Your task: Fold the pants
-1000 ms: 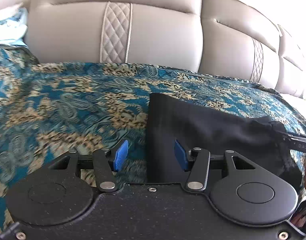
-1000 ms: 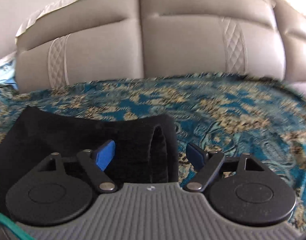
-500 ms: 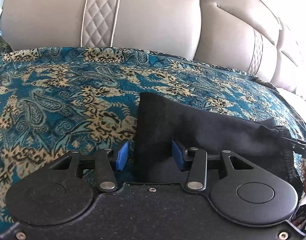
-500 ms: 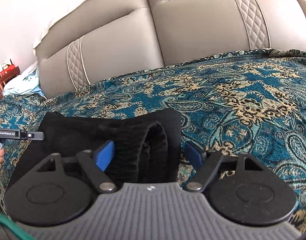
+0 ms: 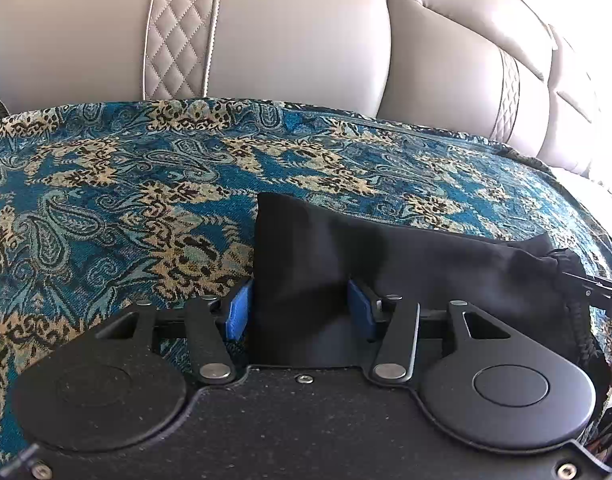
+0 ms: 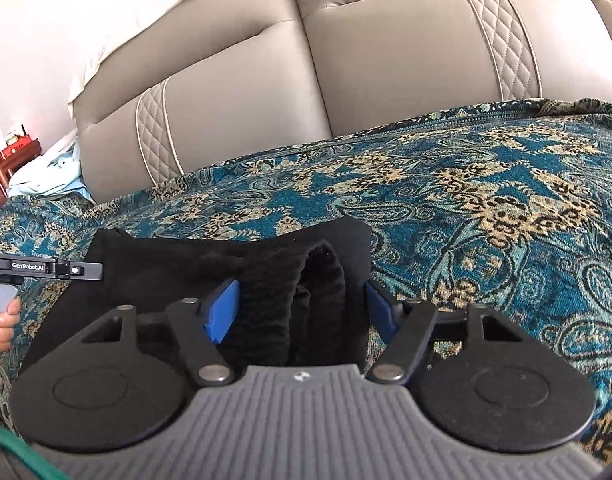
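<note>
Beige padded headboard point(image 5: 297, 36) across the frame's top; teal paisley bedspread point(image 5: 117, 200) below. Item: black pants point(image 5: 386, 256), folded, lower centre of both views. My left gripper point(image 5: 299, 310): jaws apart, straddling one end's corner. My right gripper point(image 6: 301, 310): jaws apart around the ribbed waistband point(image 6: 289, 280). Neither pinches cloth.

Bedspread point(image 5: 105, 200) open past pants point(image 5: 386, 256); headboard point(image 5: 285, 40) blocks behind
</note>
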Action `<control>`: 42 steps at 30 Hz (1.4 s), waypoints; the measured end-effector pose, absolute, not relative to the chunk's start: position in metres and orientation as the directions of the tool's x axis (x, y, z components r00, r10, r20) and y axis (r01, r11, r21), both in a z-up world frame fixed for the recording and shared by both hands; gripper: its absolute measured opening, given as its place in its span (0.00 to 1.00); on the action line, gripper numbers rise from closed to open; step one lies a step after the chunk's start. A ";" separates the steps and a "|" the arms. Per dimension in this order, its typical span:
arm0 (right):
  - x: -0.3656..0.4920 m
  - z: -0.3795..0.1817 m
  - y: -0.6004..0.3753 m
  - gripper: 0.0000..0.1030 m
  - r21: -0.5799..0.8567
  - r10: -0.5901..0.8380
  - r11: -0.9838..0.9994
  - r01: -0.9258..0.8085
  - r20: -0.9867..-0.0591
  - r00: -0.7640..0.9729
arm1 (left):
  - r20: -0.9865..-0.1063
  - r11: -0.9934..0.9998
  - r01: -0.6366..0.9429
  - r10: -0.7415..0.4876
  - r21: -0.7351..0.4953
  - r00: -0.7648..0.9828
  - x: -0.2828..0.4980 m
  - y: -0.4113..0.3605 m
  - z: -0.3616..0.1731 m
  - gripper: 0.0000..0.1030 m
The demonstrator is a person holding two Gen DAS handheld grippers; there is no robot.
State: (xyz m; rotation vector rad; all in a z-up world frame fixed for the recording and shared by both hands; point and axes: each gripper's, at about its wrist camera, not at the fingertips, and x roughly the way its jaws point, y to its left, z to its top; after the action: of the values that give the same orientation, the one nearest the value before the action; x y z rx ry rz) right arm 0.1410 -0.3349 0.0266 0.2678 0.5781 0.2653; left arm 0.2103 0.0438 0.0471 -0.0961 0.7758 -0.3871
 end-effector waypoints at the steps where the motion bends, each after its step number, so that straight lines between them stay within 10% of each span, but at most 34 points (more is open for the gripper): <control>1: 0.141 0.026 -0.335 0.67 0.321 0.318 0.932 -0.169 -0.499 0.806 | -0.662 0.925 0.306 -0.376 -0.226 0.648 0.211 0.044 0.047 0.49; 16: 0.133 0.032 -0.324 0.79 0.291 0.205 0.955 -0.054 -0.518 0.831 | -0.661 0.955 0.282 -0.270 -0.092 0.700 0.181 0.032 0.064 0.49; 25: 0.026 0.038 -0.243 0.90 -0.041 -0.029 0.999 0.014 -0.407 0.913 | -0.586 0.972 0.223 -0.140 0.071 0.798 0.054 0.024 0.074 0.85; 42: -0.038 -0.007 -0.197 0.93 -0.074 -0.047 0.997 0.010 -0.517 0.855 | -0.684 0.985 0.167 -0.097 0.036 0.723 -0.029 0.006 0.018 0.88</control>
State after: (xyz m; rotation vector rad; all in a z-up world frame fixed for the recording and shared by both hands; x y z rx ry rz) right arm -0.0383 -0.1967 -0.0070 -0.0693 0.5447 -0.0304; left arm -0.0288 0.0058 0.0175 0.0980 0.7493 -0.1462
